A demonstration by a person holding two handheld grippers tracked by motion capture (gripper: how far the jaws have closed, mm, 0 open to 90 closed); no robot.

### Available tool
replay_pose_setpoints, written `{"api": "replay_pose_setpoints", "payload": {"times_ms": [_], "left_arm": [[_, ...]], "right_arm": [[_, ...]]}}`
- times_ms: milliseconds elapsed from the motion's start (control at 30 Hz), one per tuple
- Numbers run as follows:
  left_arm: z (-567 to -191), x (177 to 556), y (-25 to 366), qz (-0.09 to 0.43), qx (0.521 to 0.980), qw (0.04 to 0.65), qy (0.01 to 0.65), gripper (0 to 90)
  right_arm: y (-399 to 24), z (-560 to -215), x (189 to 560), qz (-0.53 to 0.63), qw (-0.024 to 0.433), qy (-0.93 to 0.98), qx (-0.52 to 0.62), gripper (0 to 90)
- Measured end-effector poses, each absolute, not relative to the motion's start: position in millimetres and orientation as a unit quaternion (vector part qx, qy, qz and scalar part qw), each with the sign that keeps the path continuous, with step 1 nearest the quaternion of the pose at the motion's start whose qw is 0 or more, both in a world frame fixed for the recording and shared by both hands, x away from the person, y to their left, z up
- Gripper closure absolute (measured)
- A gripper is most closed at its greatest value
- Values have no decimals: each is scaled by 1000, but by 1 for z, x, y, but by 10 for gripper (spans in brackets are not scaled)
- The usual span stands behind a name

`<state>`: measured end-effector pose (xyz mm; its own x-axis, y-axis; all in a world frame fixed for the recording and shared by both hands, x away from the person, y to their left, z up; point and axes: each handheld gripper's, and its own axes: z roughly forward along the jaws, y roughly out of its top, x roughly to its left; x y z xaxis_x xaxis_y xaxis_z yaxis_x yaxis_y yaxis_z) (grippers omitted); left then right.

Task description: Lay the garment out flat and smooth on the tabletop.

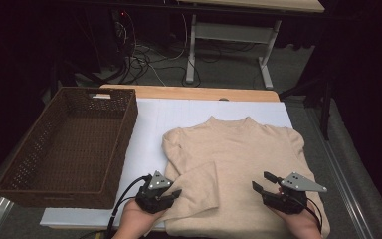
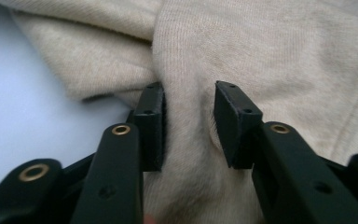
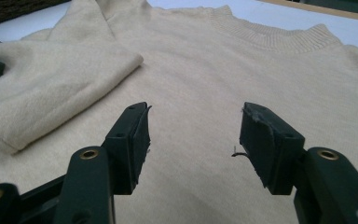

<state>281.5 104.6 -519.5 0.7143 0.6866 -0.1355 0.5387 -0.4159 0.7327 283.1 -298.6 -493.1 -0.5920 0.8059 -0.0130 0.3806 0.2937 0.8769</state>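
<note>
Sweater folding: left sleeve gripped, body fold to follow

Folding of the beige sweater [image 1: 238, 164] is judged to be the work in hand. It is spread front-up on the white sheet [image 1: 151, 119] that covers the table, collar away from the person, with a brown woven basket [image 1: 74, 144] standing just beside it on the left. One sleeve [image 1: 194, 181] is already laid across the chest at a slant.

In the left gripper view, the left gripper [image 2: 189, 116] is seen with its jaws drawn in around a raised ridge of knit near the sleeve's lower edge; both pads are pressed into the cloth (the fabric bulges between them), so a pinch is taken. The right gripper [image 1: 264, 181] is held just above the sweater's lower right part; in the right gripper view its jaws are set about half apart, with nothing between them but flat fabric below.

The step is read as the placing or smoothing of the folded sleeve. Next, a matching hold by the right gripper [image 3: 193, 135] on the other sleeve or the hem is likely called for, with the cloth kept flat so the first fold is not dragged out of line.
</note>
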Motion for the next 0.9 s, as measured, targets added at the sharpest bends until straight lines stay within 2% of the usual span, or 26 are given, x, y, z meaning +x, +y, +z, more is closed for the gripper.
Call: {"api": "replay_pose_setpoints", "payload": {"times_ms": [133, 433, 467, 567, 667, 767, 900], "left_arm": [[-519, 262, 121, 99, 832, 397, 375, 779], [-516, 225, 165, 107, 817, 390, 411, 775], [-516, 222, 169, 105, 814, 393, 415, 740], [-511, 227, 162, 103, 806, 414, 410, 499], [-502, 244, 139, 109, 807, 427, 393, 366], [-500, 269, 116, 111, 816, 417, 385, 352], [-515, 292, 98, 126, 842, 364, 378, 329]], "right_arm": [[-303, -494, 278, 447, 237, 768, 392, 433], [-305, -494, 281, 448, 236, 766, 396, 433], [-304, -494, 282, 448, 236, 766, 395, 433], [-299, -494, 284, 446, 236, 770, 390, 433], [-295, -494, 285, 445, 236, 773, 385, 433], [-292, -494, 284, 444, 236, 776, 381, 433], [-292, -493, 283, 445, 237, 776, 379, 433]]}}
